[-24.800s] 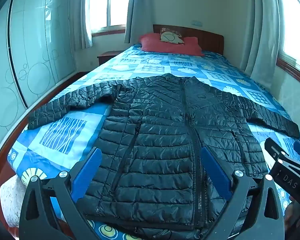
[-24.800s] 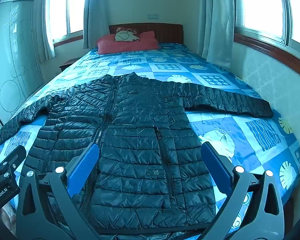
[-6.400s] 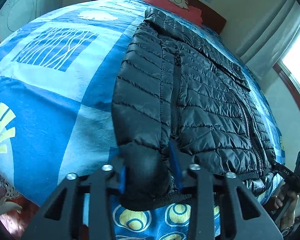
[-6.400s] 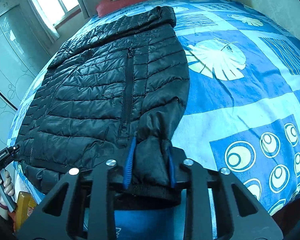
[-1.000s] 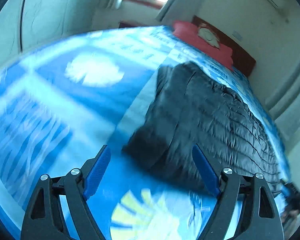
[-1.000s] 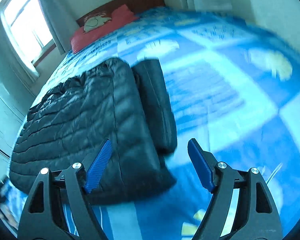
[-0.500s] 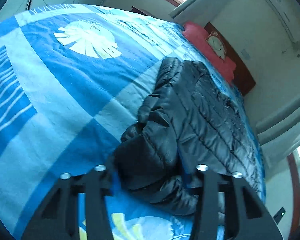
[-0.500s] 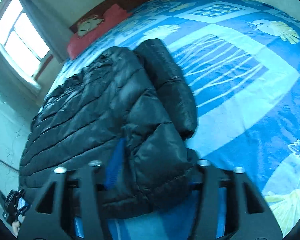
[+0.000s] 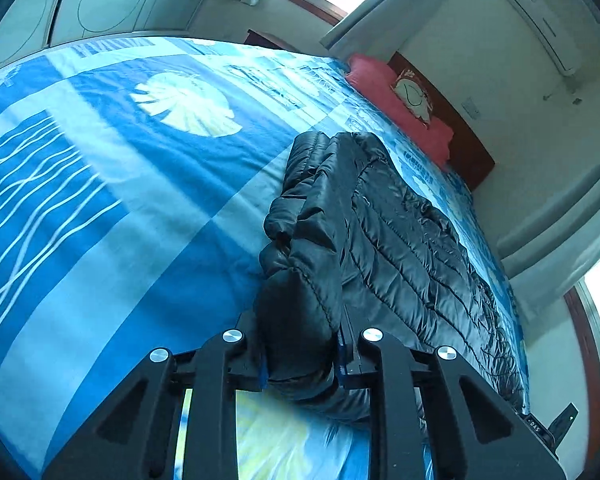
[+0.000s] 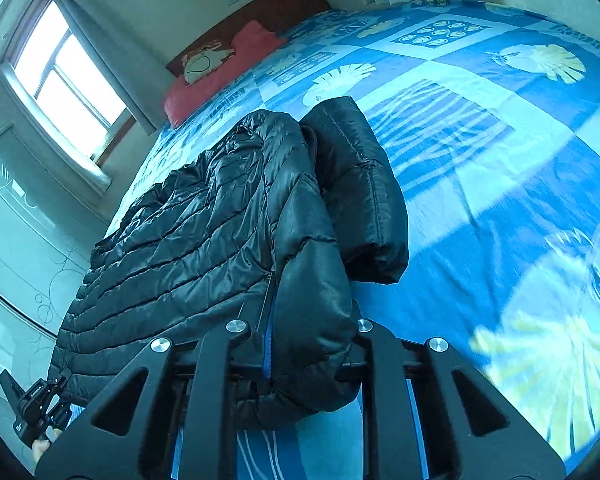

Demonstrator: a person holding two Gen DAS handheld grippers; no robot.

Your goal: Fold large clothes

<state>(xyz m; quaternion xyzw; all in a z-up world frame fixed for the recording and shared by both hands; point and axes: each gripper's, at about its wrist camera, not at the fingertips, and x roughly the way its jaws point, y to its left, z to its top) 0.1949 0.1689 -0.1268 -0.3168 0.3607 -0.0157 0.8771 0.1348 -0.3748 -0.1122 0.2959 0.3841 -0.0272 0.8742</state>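
A black quilted puffer jacket [image 9: 400, 240] lies folded into a long bundle on the blue patterned bed [image 9: 100, 200]. My left gripper [image 9: 302, 360] has one near corner of it bunched between its blue pads, and its jaws are closing on the fabric. In the right wrist view the same jacket [image 10: 204, 232] shows a folded sleeve lying alongside. My right gripper [image 10: 312, 356] pinches the other near corner, jaws closing too. The tip of each gripper shows in the other's view, at the jacket's far end.
A red pillow [image 9: 396, 100] with a cushion on it lies against the dark wooden headboard. A glass-fronted wardrobe [image 9: 80, 0] stands beyond the bed's left side. Curtained windows [image 10: 68, 76] line the walls. The bedspread [image 10: 500, 160] spreads wide to the right of the jacket.
A second ago both grippers stood wide open just short of the jacket. Both have since moved in and closed their jaws around its near corners.
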